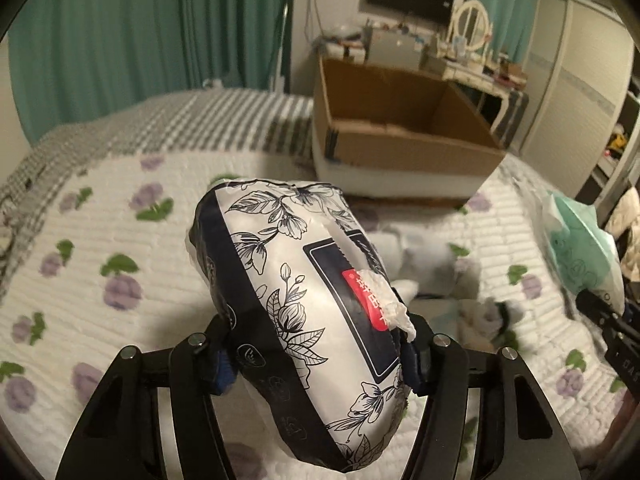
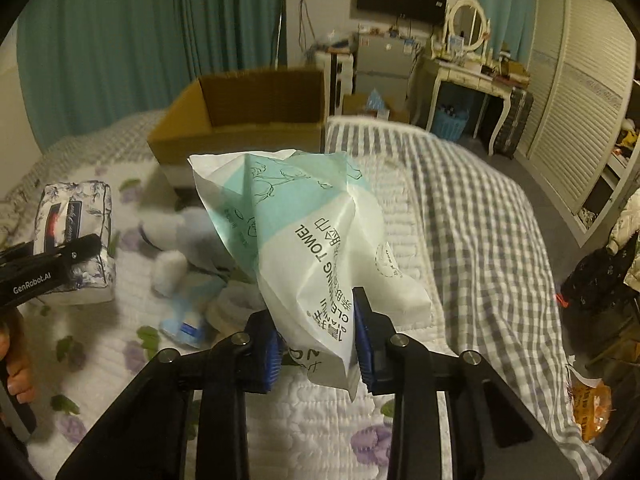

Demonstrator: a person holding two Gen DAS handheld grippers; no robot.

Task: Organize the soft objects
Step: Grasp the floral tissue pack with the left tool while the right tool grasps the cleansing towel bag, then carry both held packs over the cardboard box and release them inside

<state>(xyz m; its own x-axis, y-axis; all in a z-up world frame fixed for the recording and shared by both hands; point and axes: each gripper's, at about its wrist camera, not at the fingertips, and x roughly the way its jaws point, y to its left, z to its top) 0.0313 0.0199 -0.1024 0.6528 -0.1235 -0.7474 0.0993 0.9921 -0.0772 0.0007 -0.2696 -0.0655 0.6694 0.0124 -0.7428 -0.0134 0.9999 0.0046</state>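
Observation:
My left gripper (image 1: 316, 356) is shut on a white tissue pack with dark flower print (image 1: 296, 280) and holds it above the bed. The pack also shows in the right wrist view (image 2: 78, 240), with the left gripper (image 2: 52, 264) on it. My right gripper (image 2: 316, 340) is shut on a white and teal cleaning towel pack (image 2: 304, 232), held above the bed; it also shows in the left wrist view (image 1: 580, 248). An open cardboard box (image 1: 400, 132) stands on the bed ahead (image 2: 244, 120). A pale blue plush toy (image 2: 188, 248) lies on the quilt.
The bed has a white quilt with purple flowers (image 1: 100, 240) and a grey checked blanket (image 2: 460, 216). A dressing table with mirror (image 2: 468, 52), a wall screen (image 2: 400, 0), teal curtains (image 1: 120, 40) and a louvred wardrobe (image 2: 580, 100) stand beyond. Dark clothes (image 2: 596, 276) lie right of the bed.

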